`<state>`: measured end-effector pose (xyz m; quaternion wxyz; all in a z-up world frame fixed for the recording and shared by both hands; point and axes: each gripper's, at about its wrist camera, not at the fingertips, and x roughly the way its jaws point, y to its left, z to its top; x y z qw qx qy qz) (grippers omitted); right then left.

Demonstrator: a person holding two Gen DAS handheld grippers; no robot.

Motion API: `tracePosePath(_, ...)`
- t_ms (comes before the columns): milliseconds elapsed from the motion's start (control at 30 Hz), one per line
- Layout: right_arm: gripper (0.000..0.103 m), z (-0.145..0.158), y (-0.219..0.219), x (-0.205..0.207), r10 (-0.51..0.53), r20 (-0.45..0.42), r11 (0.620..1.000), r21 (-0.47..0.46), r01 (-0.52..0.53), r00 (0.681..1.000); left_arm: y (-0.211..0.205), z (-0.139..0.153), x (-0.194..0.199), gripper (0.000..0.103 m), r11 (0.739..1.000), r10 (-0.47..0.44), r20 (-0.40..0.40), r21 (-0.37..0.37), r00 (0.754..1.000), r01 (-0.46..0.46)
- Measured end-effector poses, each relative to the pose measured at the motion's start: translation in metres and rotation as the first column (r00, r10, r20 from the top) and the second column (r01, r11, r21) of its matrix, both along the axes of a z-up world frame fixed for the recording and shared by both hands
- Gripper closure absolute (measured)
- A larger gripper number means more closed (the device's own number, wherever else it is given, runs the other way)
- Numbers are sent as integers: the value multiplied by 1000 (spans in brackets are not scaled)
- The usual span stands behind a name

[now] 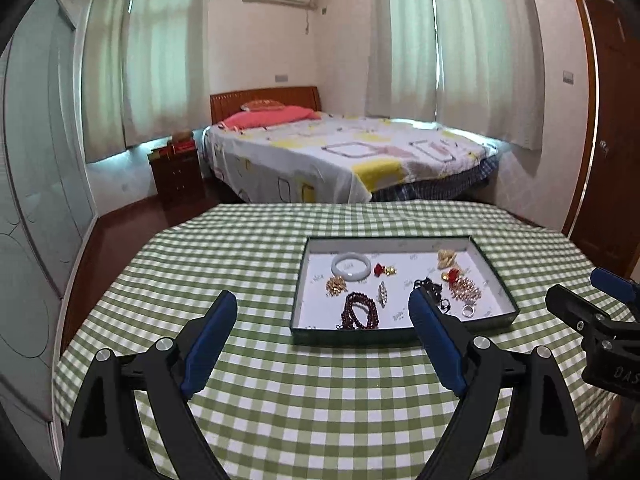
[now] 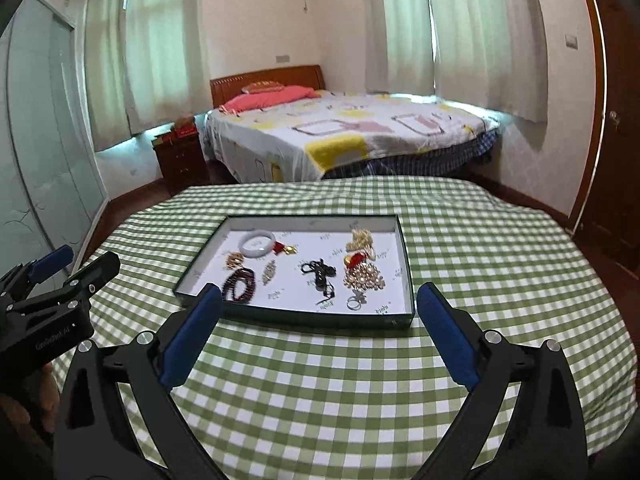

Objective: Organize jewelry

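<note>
A shallow dark green tray [image 1: 344, 338] [image 2: 407, 256] with a white floor lies on the checked table. In it lie a white bangle [image 1: 351, 266] [image 2: 257, 243], a dark red bead string [image 1: 358, 314] [image 2: 240, 286], a black cord piece [image 1: 434, 290] [image 2: 318, 272], a gold and red ornament [image 1: 462, 286] [image 2: 362, 270], a silver ring [image 1: 468, 311] [image 2: 355, 303] and several small gold pieces. My left gripper [image 1: 322, 300] is open and empty, above the table in front of the tray. My right gripper [image 2: 318, 294] is open and empty, at the tray's near edge.
The round table wears a green and white checked cloth [image 1: 320, 400] [image 2: 320, 380]. A bed [image 1: 340, 152] stands behind the table, a dark nightstand [image 1: 176, 172] to its left, a wardrobe [image 1: 36, 184] at the left wall and a brown door [image 1: 608, 140] at the right.
</note>
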<state>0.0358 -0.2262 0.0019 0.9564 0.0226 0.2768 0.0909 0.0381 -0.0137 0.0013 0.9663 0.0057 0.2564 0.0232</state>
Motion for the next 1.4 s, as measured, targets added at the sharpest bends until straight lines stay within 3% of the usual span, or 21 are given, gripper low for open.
tracePosePath(300,5,40,-2,-46,14,89,1000,4,-15,996,12,40,-48,18,999,45,102,-14,994,-44)
tracePosePath(500,5,58,-2,-71,22,124,1000,0,-22,992,15,56,-65,18,998,55,127,-34,990,-51)
tracePosePath(767,5,70,-1,-92,18,171,1000,-8,-17,985,17,62,-78,18,998,51,147,-47,988,-45)
tracePosePath(1400,5,72,-2,-98,14,179,1000,-4,-14,984,19,62,-82,18,998,51,158,-46,986,-44)
